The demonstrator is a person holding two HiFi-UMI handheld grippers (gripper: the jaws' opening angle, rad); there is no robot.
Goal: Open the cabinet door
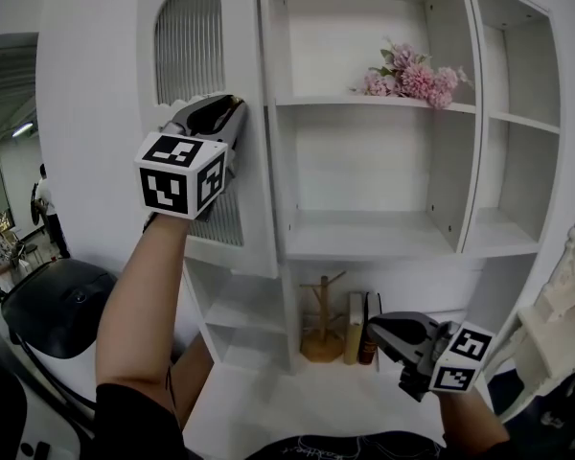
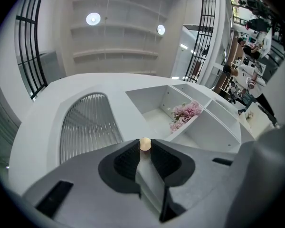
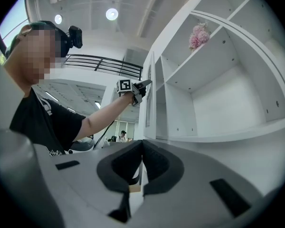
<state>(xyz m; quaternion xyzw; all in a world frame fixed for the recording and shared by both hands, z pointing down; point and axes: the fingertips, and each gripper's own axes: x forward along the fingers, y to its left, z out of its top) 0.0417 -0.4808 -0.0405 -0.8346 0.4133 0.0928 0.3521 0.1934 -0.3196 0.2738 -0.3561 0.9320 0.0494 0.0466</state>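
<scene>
1. The cabinet door [image 1: 244, 36] is white and has a tall arched window [image 1: 189, 41] with ribbed glass. It hangs up high on the left side of the white cabinet [image 1: 364, 175]. It looks swung out from the shelves, so I think it is already partly open.
2. Near the door's edge there is a small round knob [image 2: 145, 143] in a pale gold colour. That is the place to hold the door.
3. The left gripper [image 1: 232, 105] is up at the door. Its jaws are close together and pinch the knob between the black pads [image 2: 128, 161].
4. I think the door is light and stiff. It should swing round in a curve, not come straight out, so the pull should follow that curve.
5. The knob is tiny and looks smooth. I think it could slip out of the pads if the pull is too quick, so slow is best.
6. The glass could crack, so the door should not bang into anything.
7. The right gripper [image 1: 374, 326] is low down, near the bottom shelf and well away from the door. Its jaws are pressed together with nothing between them.
8. Pink flowers [image 1: 412, 77] lie on a high shelf to the right of the door.
9. Down below stand a little wooden stand [image 1: 321, 319] and some books [image 1: 356, 329], close to the right gripper.
</scene>
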